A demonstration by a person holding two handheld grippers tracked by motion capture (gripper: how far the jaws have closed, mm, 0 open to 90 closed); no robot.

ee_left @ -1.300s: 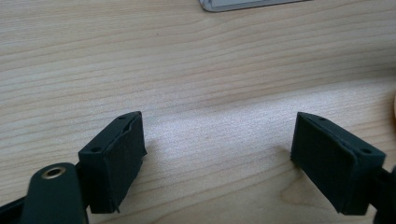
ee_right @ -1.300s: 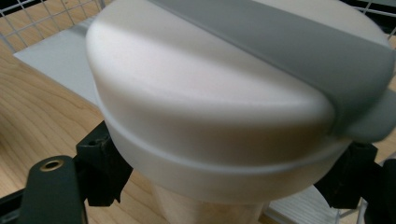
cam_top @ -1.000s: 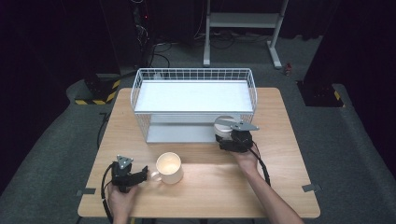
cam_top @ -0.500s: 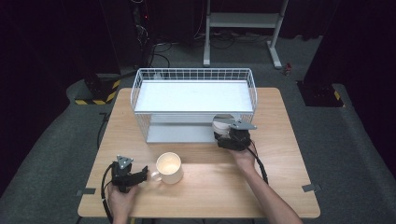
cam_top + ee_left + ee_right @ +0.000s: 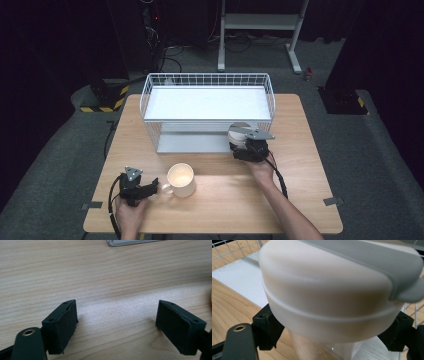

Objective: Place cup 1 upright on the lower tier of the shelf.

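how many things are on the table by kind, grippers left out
white wire basket rack: 1
cream ceramic mug: 1
clear container with a white lid and grey flap: 1
total: 3

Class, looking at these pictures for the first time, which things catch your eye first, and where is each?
A white wire rack dominates the far half of the wooden table. At its front right corner, the right gripper clasps a clear, white-lidded container. Near the front, a cream mug stands just beside the open left gripper.
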